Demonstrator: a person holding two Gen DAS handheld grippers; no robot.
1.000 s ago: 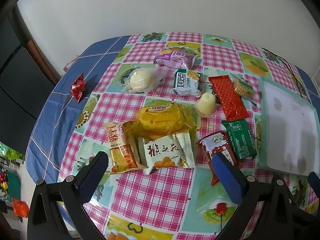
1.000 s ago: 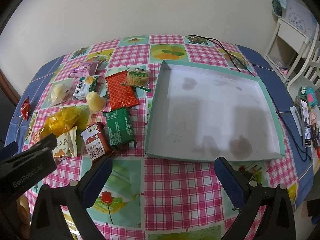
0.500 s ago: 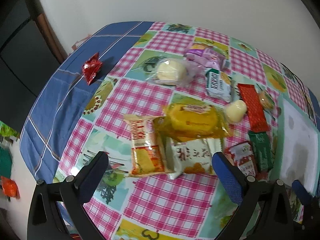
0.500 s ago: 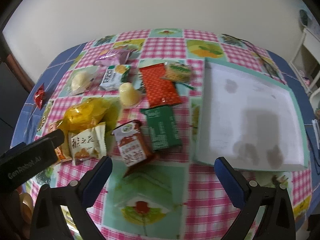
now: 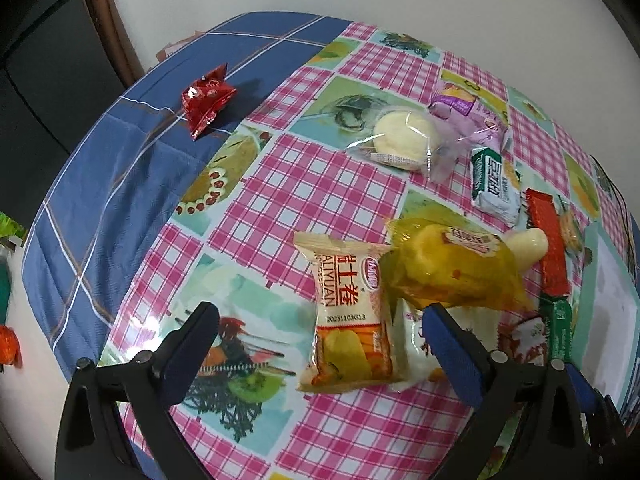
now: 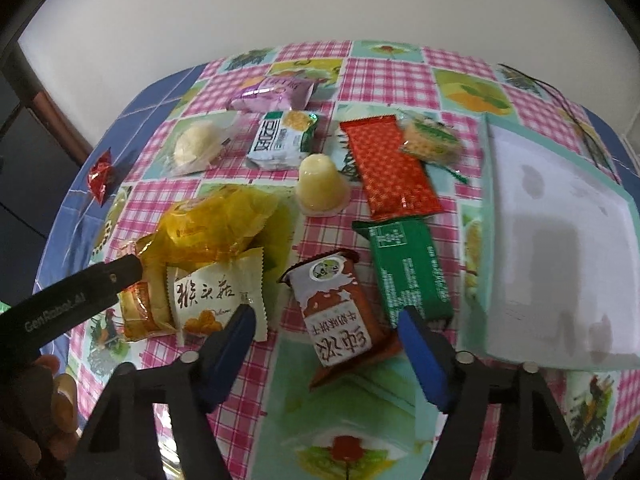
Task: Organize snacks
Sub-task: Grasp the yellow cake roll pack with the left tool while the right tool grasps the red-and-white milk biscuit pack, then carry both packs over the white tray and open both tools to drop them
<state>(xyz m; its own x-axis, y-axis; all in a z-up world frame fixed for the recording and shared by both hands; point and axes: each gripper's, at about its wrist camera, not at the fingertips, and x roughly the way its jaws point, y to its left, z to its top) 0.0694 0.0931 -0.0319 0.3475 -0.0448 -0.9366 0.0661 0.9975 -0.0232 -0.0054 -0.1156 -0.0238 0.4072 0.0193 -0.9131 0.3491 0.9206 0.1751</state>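
Bright, even light; fisheye-bent edges; tablecloth glare; slight blur.

The cream-and-orange snack packet bore "SALIYUAN" down its side and the number "20251103G13" beneath. At nine o'clock in the right wrist view, the black bar of the left gripper carried "GenRobot.AI". The other wrappers showed Chinese characters only.

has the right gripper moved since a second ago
Yes. The right gripper has shifted left, away from the tray it faced before, and now straddles the brown snack packet. Its jaws have just been closing, not yet pressing it.
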